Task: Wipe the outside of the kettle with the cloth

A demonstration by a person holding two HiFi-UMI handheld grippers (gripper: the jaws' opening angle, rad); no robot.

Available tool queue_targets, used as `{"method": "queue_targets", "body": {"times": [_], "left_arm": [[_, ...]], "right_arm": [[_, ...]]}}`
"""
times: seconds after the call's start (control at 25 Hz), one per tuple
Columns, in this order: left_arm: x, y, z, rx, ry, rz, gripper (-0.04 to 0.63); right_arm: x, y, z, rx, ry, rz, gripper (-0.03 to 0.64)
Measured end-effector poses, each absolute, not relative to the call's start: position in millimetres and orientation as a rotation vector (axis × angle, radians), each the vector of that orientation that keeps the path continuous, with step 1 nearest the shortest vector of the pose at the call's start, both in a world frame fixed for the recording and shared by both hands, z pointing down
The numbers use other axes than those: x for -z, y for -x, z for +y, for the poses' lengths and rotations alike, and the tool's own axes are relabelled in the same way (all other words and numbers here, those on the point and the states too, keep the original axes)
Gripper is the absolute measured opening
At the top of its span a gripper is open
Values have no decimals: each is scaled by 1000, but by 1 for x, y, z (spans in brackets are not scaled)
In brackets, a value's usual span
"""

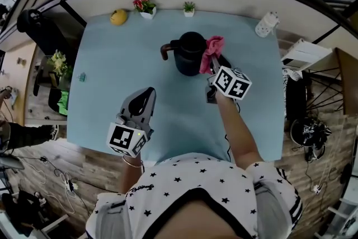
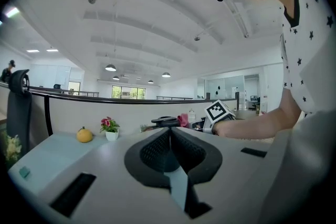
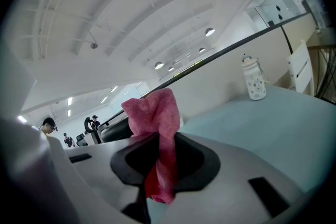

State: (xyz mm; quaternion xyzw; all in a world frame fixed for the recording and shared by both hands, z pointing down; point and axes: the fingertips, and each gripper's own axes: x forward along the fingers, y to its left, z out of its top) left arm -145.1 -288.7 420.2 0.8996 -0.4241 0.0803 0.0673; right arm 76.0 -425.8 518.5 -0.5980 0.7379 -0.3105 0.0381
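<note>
A black kettle [image 1: 187,52] with a brown handle stands at the middle of the light-blue table [image 1: 112,81]. My right gripper [image 1: 213,69] is shut on a pink cloth [image 1: 211,52], which rests against the kettle's right side. In the right gripper view the cloth [image 3: 157,134] sticks up from between the closed jaws, with the kettle's dark edge [image 3: 113,131] just behind it. My left gripper [image 1: 146,97] hangs over the table's near left, shut and empty, well short of the kettle [image 2: 165,122].
Along the far edge stand a yellow fruit [image 1: 118,17], a pink flower pot [image 1: 146,6] and a small green plant [image 1: 189,8]. A white spotted bottle [image 1: 267,24] sits at the far right corner. A small green object [image 1: 82,76] lies at the left edge.
</note>
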Motion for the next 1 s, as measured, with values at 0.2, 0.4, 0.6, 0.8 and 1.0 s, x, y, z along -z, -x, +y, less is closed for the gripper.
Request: {"method": "queue_targets", "body": {"times": [0.2, 0.4, 0.6, 0.8, 1.0], "left_arm": [[-424, 144, -293, -249, -2703, -1281, 31], [-430, 144, -294, -268, -2686, -1278, 31], [-437, 145, -298, -287, -2668, -1272, 31], [-440, 146, -302, -292, -2665, -1272, 31], [-439, 145, -307, -287, -2667, -1275, 31]], "right_arm": [[-532, -84, -430, 972, 1861, 2257, 78], [-550, -90, -436, 981, 1917, 2296, 72], [-577, -91, -442, 1025, 1982, 2351, 71], [-605, -90, -443, 1092, 2015, 2389, 67], [-629, -90, -444, 1156, 2045, 2410, 67]]}}
